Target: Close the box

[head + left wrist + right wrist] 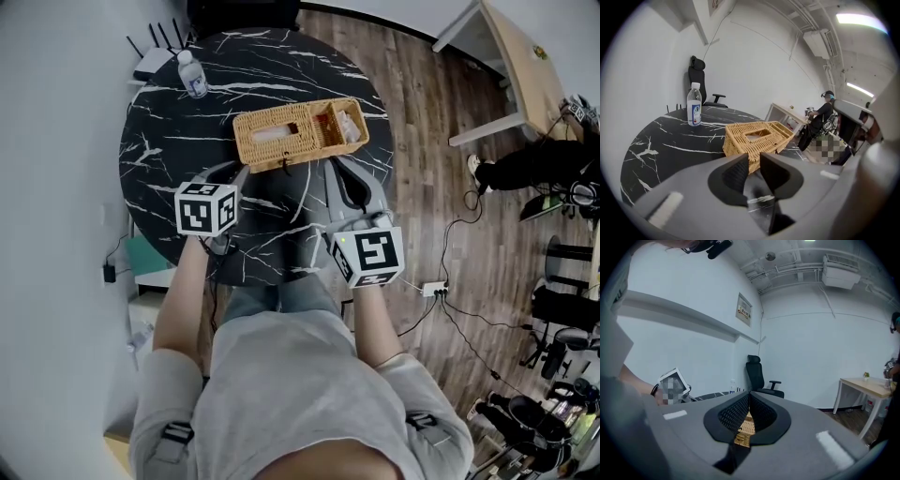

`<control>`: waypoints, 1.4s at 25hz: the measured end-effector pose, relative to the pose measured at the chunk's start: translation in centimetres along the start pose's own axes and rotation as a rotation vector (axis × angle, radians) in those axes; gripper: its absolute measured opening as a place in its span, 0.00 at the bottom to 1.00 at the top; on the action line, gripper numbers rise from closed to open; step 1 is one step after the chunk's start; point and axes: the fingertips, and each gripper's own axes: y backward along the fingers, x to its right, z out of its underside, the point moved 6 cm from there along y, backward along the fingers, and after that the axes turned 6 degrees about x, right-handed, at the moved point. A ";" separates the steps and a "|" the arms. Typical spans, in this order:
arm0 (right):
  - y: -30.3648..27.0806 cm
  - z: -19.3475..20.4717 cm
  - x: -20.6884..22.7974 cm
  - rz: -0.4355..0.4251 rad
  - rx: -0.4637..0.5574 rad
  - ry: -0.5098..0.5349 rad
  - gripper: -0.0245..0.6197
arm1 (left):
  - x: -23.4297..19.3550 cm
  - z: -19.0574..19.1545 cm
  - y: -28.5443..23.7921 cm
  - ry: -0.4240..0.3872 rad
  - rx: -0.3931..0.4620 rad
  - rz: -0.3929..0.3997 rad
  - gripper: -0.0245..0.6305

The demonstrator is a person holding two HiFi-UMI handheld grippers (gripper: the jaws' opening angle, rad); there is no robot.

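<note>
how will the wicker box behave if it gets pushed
The wicker box looks woven and hollow, so probably light and fairly stiff. On the glossy marble-look table it would likely slide rather than tip, being low and wide.

The box (300, 134) is woven wicker, straw-coloured and rough. The bench (169, 150) has a smooth, glossy black top of marble look, veined white. The bottle (192, 75) is clear plastic. The left claw (753, 161) and right claw (749, 399) are matt grey plastic with ribbed black pads (733, 416). The floor (422, 112) is wood plank.
</note>
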 end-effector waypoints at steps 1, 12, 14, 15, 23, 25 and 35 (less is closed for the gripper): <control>0.0 -0.2 -0.2 0.000 0.004 0.000 0.05 | 0.1 -0.3 0.4 -0.005 0.011 -0.002 0.24; 0.6 -2.7 -1.6 0.010 0.063 0.015 0.05 | 1.4 -4.7 6.0 -0.070 0.199 -0.014 0.16; 0.7 -3.1 -1.7 0.014 0.073 0.017 0.05 | 1.6 -5.5 7.0 -0.086 0.235 -0.020 0.15; 0.8 -3.2 -1.7 0.016 0.078 0.019 0.05 | 1.7 -5.9 7.5 -0.097 0.254 -0.024 0.15; 1.4 -4.9 -2.2 0.025 0.115 0.039 0.05 | 2.8 -8.4 11.7 -0.159 0.387 -0.054 0.15; 1.7 -5.4 -2.4 0.024 0.126 0.042 0.05 | 3.0 -9.0 12.8 -0.148 0.427 -0.052 0.15; 2.8 -7.5 -2.9 0.029 0.171 0.050 0.05 | 3.9 -11.5 18.4 -0.164 0.614 -0.096 0.15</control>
